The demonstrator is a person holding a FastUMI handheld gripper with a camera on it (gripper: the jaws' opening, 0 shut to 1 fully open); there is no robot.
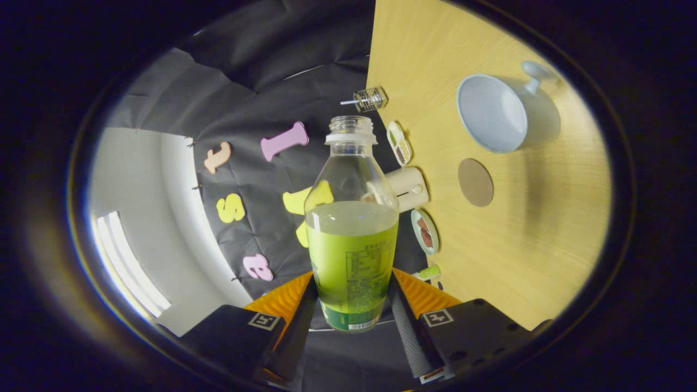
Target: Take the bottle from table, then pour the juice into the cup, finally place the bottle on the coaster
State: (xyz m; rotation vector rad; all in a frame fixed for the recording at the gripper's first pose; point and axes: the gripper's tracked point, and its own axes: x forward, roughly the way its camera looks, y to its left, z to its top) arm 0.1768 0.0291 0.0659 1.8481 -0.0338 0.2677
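A: What do the fingers (351, 305) have?

B: They squeeze the bottle (351, 234) from both sides, low down on its green label. One finger presses each side, so the bottle is held tight between them.

A: Is the bottle on the surface (523, 250)?

B: No. It is off the surface, and the dark booth wall is behind it. The view is turned, so the wooden surface looks like it stands up beside the bottle.

A: Does the bottle have a lid?

B: No, the top is open. There is pale juice inside, up to just above the label.

A: Where is the cup (498, 111)?

B: On the surface, well apart from the bottle. It is pale blue with a handle, and looks empty.

A: And the coaster (475, 182)?

B: It is a round brown one, flat on the surface near the cup, between the cup and the bottle. Nothing sits on it.

A: Anything else?

B: Along the edge of the surface are two small dishes (399, 142) with bits in them, a cream box thing (408, 188), and a little clear jar (370, 99).
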